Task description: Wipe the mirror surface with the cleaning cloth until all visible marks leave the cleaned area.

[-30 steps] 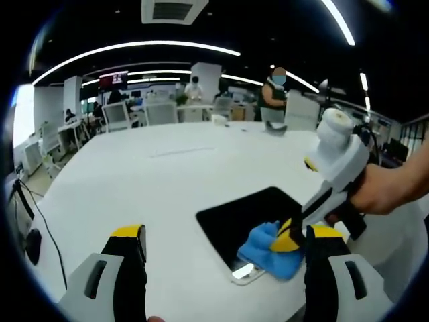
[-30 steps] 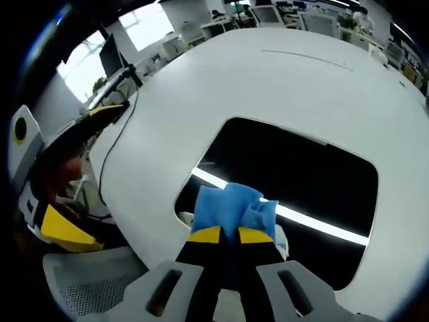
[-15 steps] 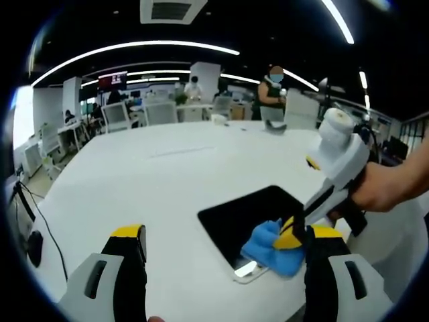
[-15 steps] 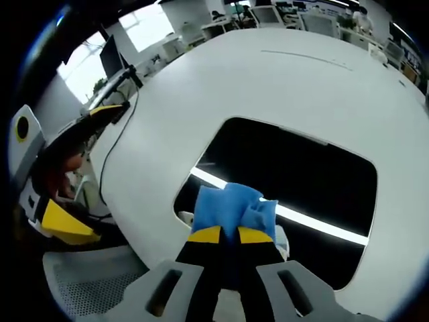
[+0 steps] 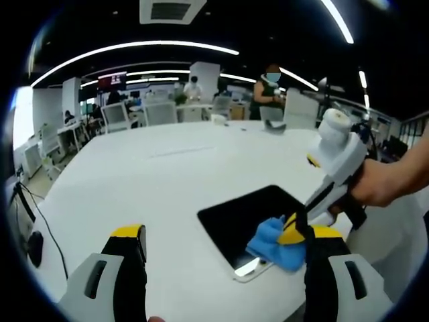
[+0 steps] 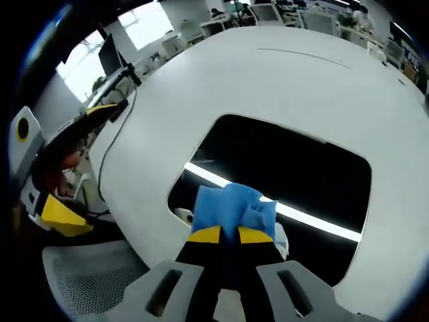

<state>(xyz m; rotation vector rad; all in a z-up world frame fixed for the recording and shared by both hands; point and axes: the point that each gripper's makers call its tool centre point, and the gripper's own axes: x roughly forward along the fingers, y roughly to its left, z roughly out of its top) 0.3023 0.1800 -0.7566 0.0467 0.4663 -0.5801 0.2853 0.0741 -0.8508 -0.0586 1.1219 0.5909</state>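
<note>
A dark rectangular mirror lies flat on the white round table and reflects a bright ceiling light strip. My right gripper is shut on a blue cleaning cloth, pressed onto the mirror's near corner. In the left gripper view the right gripper comes in from the right, held by a hand. My left gripper is open above the table's near edge, with nothing between its yellow-tipped fingers.
Office desks, chairs and monitors stand beyond the table, with people at the back. A small grey object lies on the table's far side. A cable hangs off to the left. A mesh chair seat sits below the table edge.
The right gripper has slid the cloth a little along the mirror's near edge, toward the right in the left gripper view. The left gripper has stayed put.
</note>
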